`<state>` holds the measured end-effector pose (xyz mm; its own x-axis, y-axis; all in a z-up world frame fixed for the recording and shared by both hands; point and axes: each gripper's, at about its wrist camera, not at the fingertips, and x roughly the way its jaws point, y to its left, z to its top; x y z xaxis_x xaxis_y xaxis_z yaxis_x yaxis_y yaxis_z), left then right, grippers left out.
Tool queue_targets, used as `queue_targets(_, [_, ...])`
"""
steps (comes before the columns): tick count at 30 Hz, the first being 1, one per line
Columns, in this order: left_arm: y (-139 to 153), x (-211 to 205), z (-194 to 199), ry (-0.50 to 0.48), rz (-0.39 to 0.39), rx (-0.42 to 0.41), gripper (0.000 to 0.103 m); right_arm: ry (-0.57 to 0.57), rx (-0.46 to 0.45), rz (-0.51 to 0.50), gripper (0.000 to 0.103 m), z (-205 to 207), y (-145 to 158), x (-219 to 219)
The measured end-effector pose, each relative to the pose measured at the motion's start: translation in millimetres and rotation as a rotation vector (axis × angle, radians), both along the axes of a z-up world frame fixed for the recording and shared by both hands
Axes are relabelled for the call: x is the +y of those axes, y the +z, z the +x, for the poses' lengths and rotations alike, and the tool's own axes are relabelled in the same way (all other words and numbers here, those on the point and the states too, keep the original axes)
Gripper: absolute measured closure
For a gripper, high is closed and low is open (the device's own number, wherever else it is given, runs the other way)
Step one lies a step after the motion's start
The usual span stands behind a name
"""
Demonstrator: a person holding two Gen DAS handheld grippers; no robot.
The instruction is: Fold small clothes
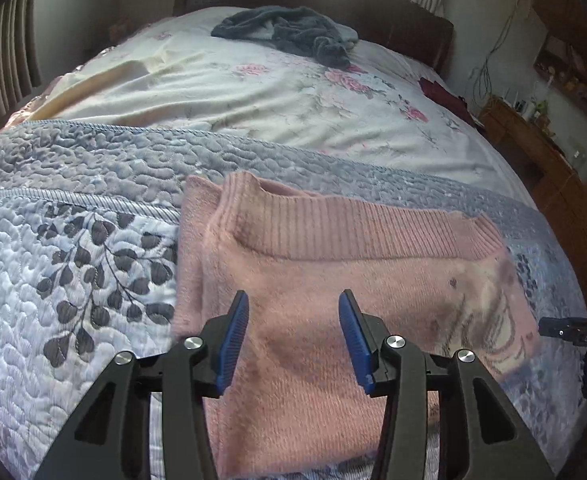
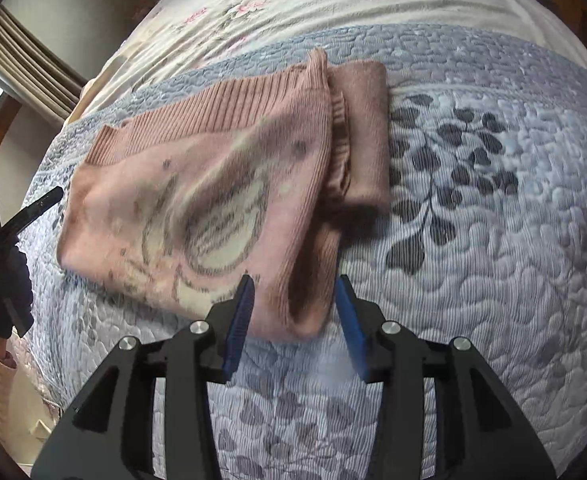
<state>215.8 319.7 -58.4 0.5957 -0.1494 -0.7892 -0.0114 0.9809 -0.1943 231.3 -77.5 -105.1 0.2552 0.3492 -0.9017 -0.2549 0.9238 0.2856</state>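
Observation:
A small pink knitted sweater [image 1: 313, 280] lies folded on the blue-grey quilt [image 1: 73, 240], ribbed hem toward the far side, a pale printed motif on its right part. My left gripper [image 1: 293, 312] hovers open just above the sweater's near left part, nothing between its blue pads. In the right wrist view the same sweater [image 2: 197, 184] shows its motif and a folded sleeve [image 2: 367, 128] at its right. My right gripper [image 2: 295, 296] stands open at the sweater's near corner, with the rounded fold of knit lying between its pads. The left gripper [image 2: 25, 210] shows at the left edge, held by a gloved hand [image 2: 7, 292].
Beyond the quilt [image 2: 473, 240] lies a white floral sheet [image 1: 253, 100] with a dark grey garment [image 1: 289, 34] heaped near the headboard. A dark red cloth [image 1: 439, 92] sits at the bed's right edge. A wooden cabinet [image 1: 533, 148] stands to the right, a curtain [image 2: 29, 64] to the left.

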Motion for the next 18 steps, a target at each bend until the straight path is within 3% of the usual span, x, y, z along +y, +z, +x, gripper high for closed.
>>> queue_targets(5, [-24.7, -22.1, -16.0, -0.022, 0.008, 0.063, 0.054, -0.021, 0.018, 0.013, 0.06, -7.0, -15.7, 4.8])
queue_targets(7, [-34.9, -21.9, -17.9, -0.009, -0.012, 0.088, 0.053, -0.024, 0.033, 0.027, 0.067, -2.8, -22.5, 6.5])
queue_targets(9, [-45.7, -21.3, -16.3, 0.001, 0.013, 0.113, 0.053, -0.028, 0.056, 0.022, 0.087, 1.3, -26.4, 7.7])
queue_targets(11, [-53.1, -19.3, -15.2, 0.001, 0.016, 0.13, 0.053, -0.029, 0.07, 0.1, 0.095, -0.1, -19.3, 3.0])
queue_targets(15, [-54.1, -18.3, -14.8, -0.012, 0.021, 0.132, 0.053, -0.021, 0.041, 0.115, 0.096, -8.2, 4.1, -5.5])
queue_targets(18, [-56.1, -16.3, -14.2, -0.012, 0.018, 0.135, 0.053, -0.016, 0.07, 0.072, 0.096, -7.8, -3.7, -4.0])
